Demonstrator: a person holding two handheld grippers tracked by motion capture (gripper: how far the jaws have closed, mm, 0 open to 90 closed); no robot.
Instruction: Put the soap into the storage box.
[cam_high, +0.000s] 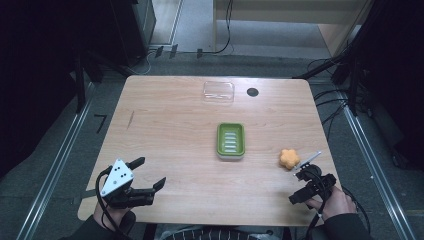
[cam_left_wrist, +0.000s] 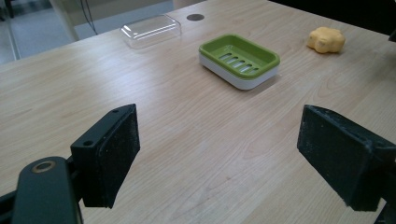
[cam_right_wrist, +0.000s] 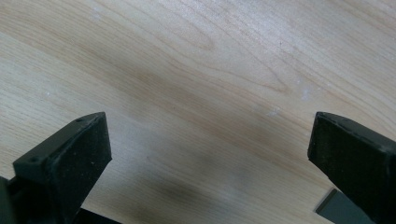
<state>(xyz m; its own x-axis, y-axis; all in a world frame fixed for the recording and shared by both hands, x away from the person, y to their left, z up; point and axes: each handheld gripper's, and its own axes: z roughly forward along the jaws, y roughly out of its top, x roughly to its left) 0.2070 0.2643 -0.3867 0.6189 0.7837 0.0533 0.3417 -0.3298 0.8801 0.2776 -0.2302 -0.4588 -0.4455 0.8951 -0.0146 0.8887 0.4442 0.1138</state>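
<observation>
High view: orange soap sits near the table's right edge, just far-left of my right gripper, the nearer hand. Green soap dish centre, long axis near-to-far; clear lid far. My left gripper at near left, well apart. Both jaws spread wide, holding nothing, low over the wood.

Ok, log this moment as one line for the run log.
left claw: open, empty | right claw: open, empty | soap: on table, near right claw | dish: centre, empty | lid: far edge
</observation>
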